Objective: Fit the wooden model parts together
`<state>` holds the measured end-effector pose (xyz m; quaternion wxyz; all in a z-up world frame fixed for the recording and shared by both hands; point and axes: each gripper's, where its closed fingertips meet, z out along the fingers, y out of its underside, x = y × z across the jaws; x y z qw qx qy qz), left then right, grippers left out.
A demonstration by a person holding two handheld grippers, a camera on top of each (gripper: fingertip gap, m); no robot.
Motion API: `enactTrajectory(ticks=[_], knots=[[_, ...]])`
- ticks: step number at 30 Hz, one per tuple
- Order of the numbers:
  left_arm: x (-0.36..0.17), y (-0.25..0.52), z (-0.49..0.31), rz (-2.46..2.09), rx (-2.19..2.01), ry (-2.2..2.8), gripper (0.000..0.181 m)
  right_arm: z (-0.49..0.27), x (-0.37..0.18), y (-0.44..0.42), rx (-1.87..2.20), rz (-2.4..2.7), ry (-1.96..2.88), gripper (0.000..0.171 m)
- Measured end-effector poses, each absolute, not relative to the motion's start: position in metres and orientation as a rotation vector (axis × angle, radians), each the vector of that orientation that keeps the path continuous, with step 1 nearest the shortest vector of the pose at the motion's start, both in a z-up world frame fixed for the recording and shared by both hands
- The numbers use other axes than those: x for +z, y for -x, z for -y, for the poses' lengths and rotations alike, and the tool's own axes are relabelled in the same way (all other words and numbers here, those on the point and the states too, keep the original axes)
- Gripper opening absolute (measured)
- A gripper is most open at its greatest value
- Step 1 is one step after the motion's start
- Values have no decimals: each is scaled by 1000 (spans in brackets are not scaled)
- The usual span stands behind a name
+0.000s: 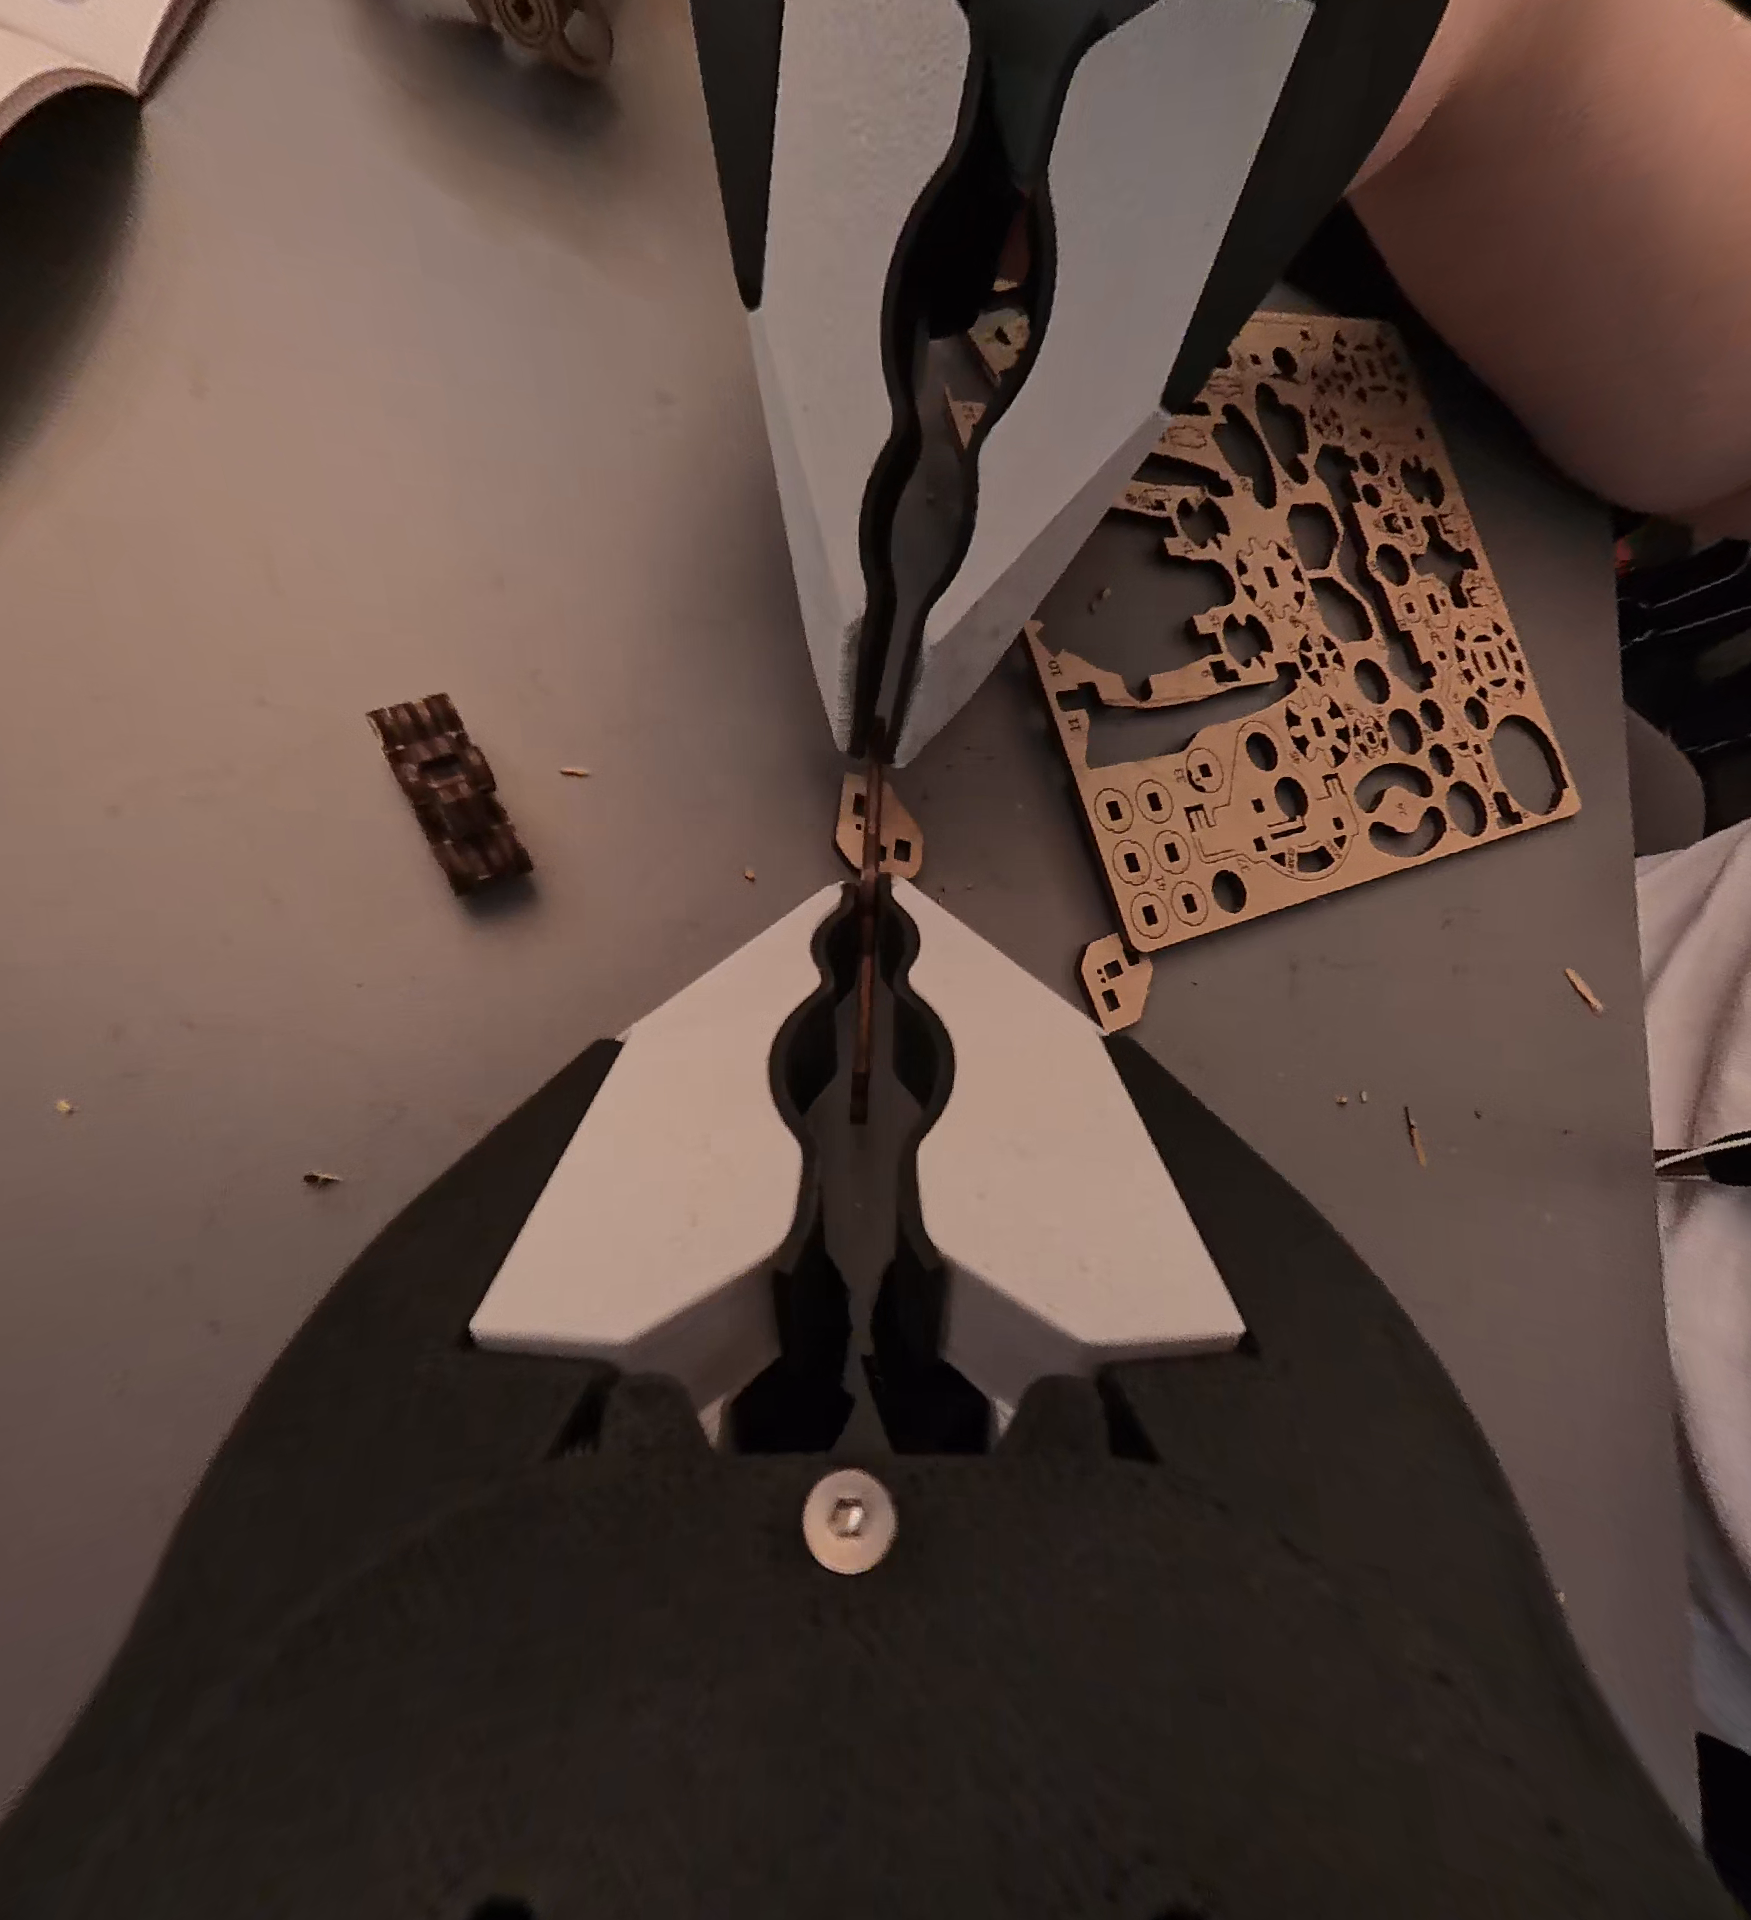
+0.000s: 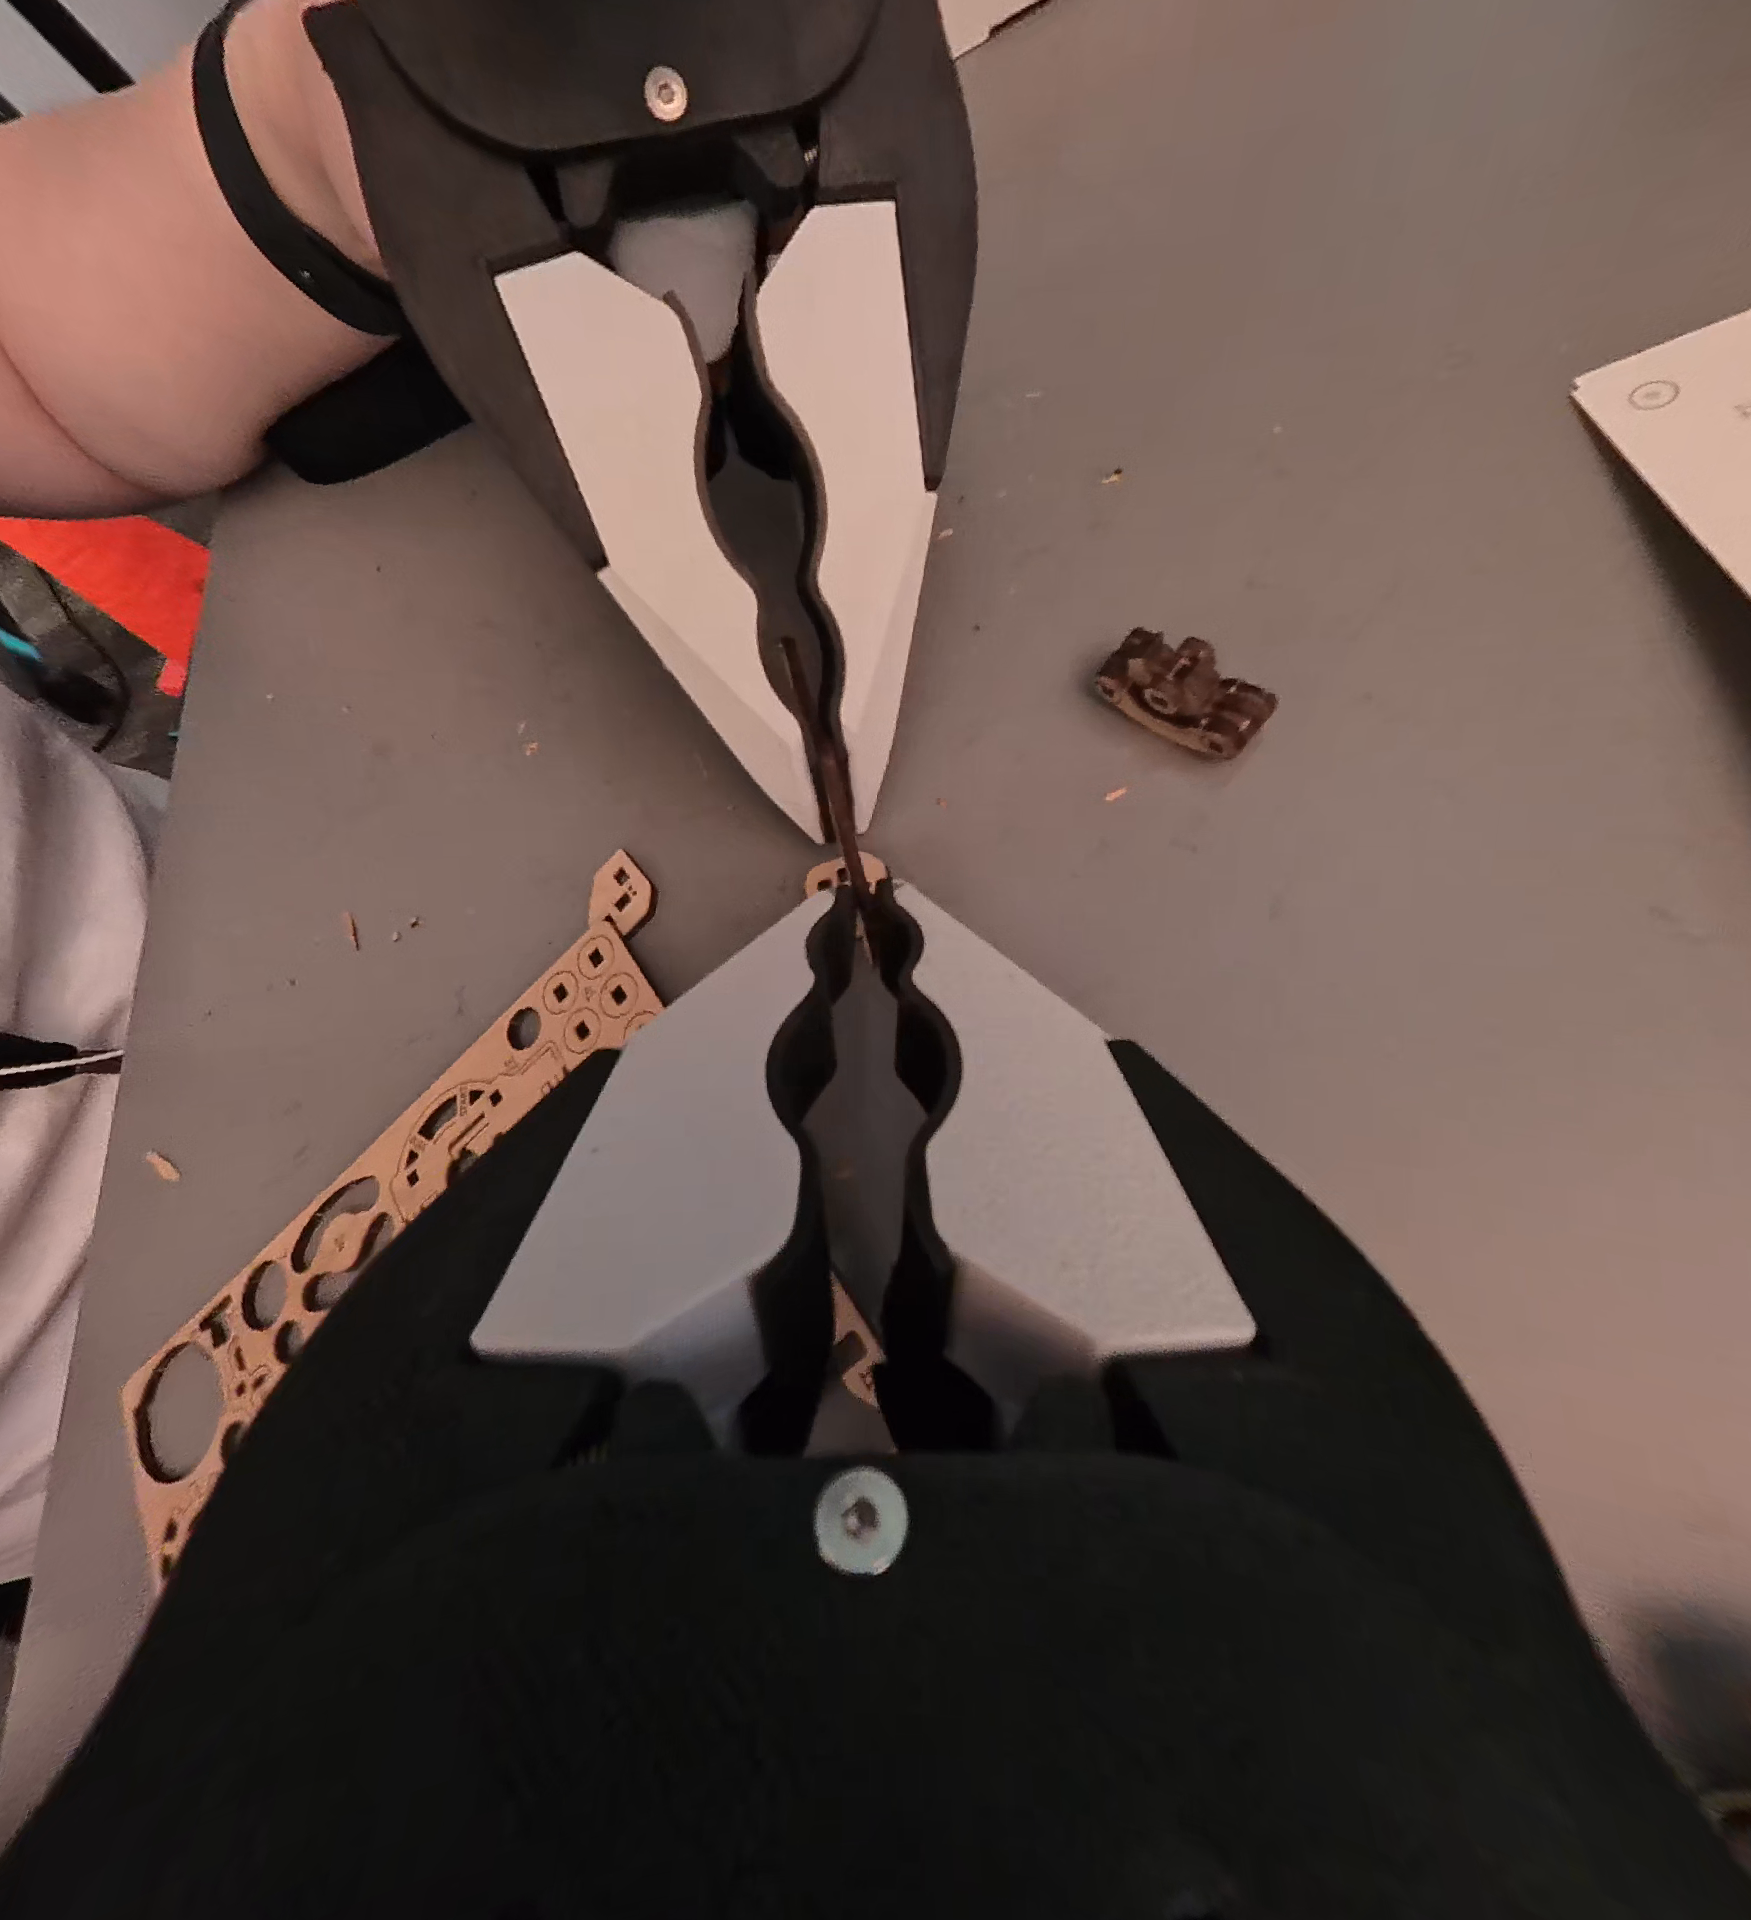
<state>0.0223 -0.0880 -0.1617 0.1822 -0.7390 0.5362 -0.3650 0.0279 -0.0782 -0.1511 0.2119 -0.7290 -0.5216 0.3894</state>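
I am working over what looks like a hobby or craft bench: a plain grey tabletop (image 1: 351, 499) scattered with small wood splinters (image 1: 1586, 989), a thin laser-cut plywood sheet with many punched-out holes (image 1: 1370, 665), a small dark assembled wooden piece (image 2: 1185, 694), and an open white instruction booklet (image 2: 1744, 457) near the edge.

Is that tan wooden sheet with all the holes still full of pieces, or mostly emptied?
Mostly emptied. The tan sheet lies flat on the grey table, and most of it is open cut-outs showing the table through them.
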Motion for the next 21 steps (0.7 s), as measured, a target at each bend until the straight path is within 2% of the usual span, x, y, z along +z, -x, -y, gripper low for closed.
enactTrajectory(ticks=[4,8,15,21], knots=[[-159,-18,82,-1555,-907,2018,25,78,-152,-27,1045,1477,2028,2],[-160,-21,86,-1629,-826,1943,37,77,-152,-27,1054,1476,2068,2],[-159,-25,85,-1605,-863,1975,28,74,-154,-27,1091,1582,2102,2],[-155,-24,79,-1524,-939,2025,13,74,-155,-24,1172,1641,2114,3]])
